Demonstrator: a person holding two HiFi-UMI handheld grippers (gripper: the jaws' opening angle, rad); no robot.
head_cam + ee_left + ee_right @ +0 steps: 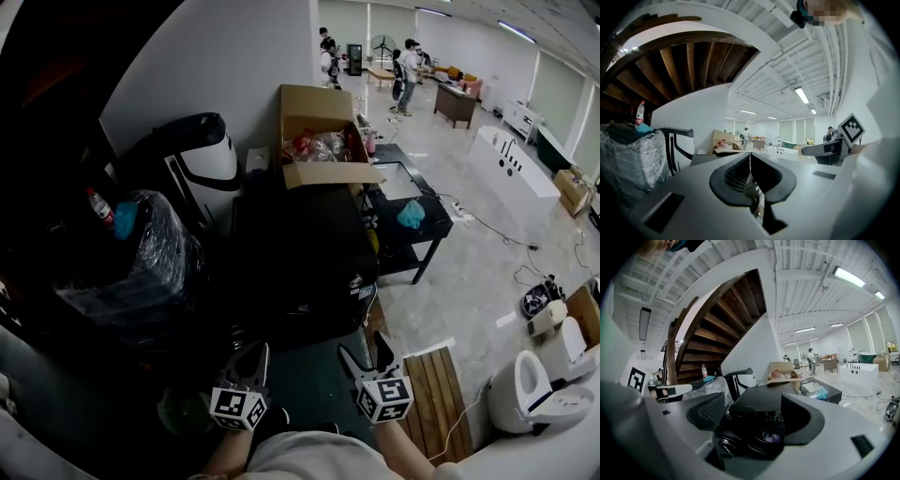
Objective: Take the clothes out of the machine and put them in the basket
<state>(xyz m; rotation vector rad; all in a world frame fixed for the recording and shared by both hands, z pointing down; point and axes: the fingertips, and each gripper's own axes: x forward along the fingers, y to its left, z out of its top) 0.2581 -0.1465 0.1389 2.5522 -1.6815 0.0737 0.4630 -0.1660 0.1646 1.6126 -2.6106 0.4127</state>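
A black front-loading machine (300,253) stands right ahead of me, dark in the head view. In the right gripper view its round door (759,439) shows low between the jaws, with a bit of purplish cloth (772,437) behind the glass. My left gripper (251,361) hovers in front of the machine with its jaws closed together and nothing between them. To its right, my right gripper (367,356) is open and empty, also short of the machine. A greenish round thing (178,412) lies low at the left; I cannot tell whether it is the basket.
A plastic-wrapped bin (141,262) and a white-and-black appliance (197,164) stand left of the machine. Behind it is an open cardboard box (319,141), to the right a low black table (408,202). A wooden pallet (436,394) lies at lower right. People (403,70) stand far back.
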